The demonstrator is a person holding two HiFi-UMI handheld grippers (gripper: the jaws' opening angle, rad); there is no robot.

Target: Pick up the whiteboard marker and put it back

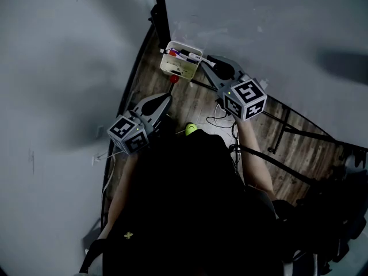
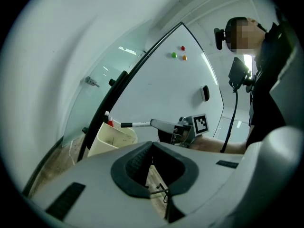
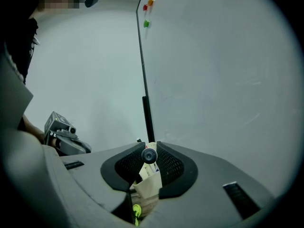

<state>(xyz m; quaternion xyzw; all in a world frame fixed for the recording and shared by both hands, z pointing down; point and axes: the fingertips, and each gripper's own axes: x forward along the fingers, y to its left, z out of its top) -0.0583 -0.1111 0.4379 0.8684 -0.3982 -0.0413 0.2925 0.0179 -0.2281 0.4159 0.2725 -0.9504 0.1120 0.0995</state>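
A: Nearest first. Left tool (image 2: 152,167)?
B: Jaws apart, nothing between the pads. Only wood floor (image 1: 192,99) and a thin cable show through the gap. It's held low at the person's left side.

A: Right tool (image 3: 149,164)?
B: Clamped on the whiteboard marker (image 3: 149,155). Its own view has the round butt end-on, pinched between both ribbed pads. In the left gripper view the marker sticks out about level past the jaw tips, dark end leading.

A: Marker against the tub?
B: Its leading end is out over the rim of the cream tub (image 1: 180,59), not down inside. Other markers lie in the tub, one with a red cap (image 2: 110,123).

A: And the tub itself?
B: Just beside the black frame (image 2: 114,99) of the whiteboard (image 2: 166,89). I cannot tell what carries it.

A: Farther out?
B: Three magnets (image 2: 183,48) high on the board: red, green and orange, close together. A small dark block (image 2: 205,93) sits lower on the board, well apart from them.
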